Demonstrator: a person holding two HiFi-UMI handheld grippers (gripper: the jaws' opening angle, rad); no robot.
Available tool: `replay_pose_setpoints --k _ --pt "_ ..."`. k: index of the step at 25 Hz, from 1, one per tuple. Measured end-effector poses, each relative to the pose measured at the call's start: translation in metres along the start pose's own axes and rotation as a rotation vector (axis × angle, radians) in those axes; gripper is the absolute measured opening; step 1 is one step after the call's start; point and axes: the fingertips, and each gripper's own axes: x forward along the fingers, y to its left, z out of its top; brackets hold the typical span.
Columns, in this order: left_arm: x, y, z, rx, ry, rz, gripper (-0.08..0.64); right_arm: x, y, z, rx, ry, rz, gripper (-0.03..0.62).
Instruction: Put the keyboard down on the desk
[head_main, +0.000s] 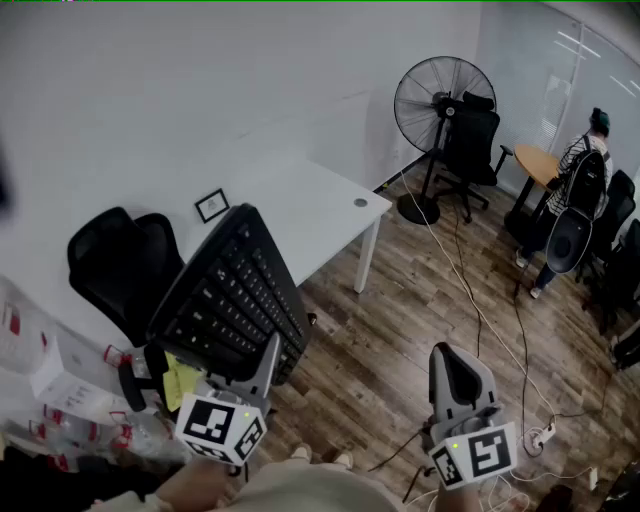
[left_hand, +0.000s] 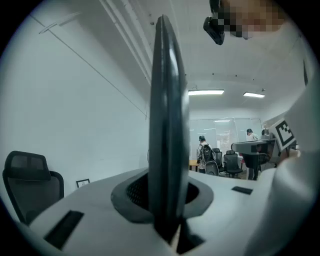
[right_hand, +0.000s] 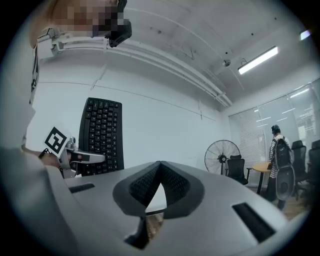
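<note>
A black keyboard (head_main: 232, 297) is held up in the air, tilted on edge, over the near end of the white desk (head_main: 300, 205). My left gripper (head_main: 262, 365) is shut on its lower edge. In the left gripper view the keyboard (left_hand: 167, 130) stands edge-on between the jaws as a tall dark slab. My right gripper (head_main: 455, 375) hangs apart at the lower right over the wooden floor, its jaws shut with nothing between them. The right gripper view shows the keyboard (right_hand: 102, 135) upright at the left with the left gripper (right_hand: 87, 158) clamped on it.
A black office chair (head_main: 120, 265) stands left of the desk. A small picture frame (head_main: 211, 204) lies on the desk. A standing fan (head_main: 440, 110), more chairs (head_main: 472, 145) and a person (head_main: 580, 170) at a round table are at the back right. Cables (head_main: 480, 300) cross the floor.
</note>
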Motion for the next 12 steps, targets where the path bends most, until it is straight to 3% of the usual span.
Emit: replay_pose_setpoints --k 8,12 --pt "0.005 -0.015 0.000 0.018 0.005 -0.007 0.089 -0.012 -0.014 0.001 0.095 -0.053 0.005 0.025" --pt "0.008 -0.027 0.000 0.021 0.004 -0.008 0.089 -0.018 -0.024 -0.004 0.094 -0.045 0.001 0.023"
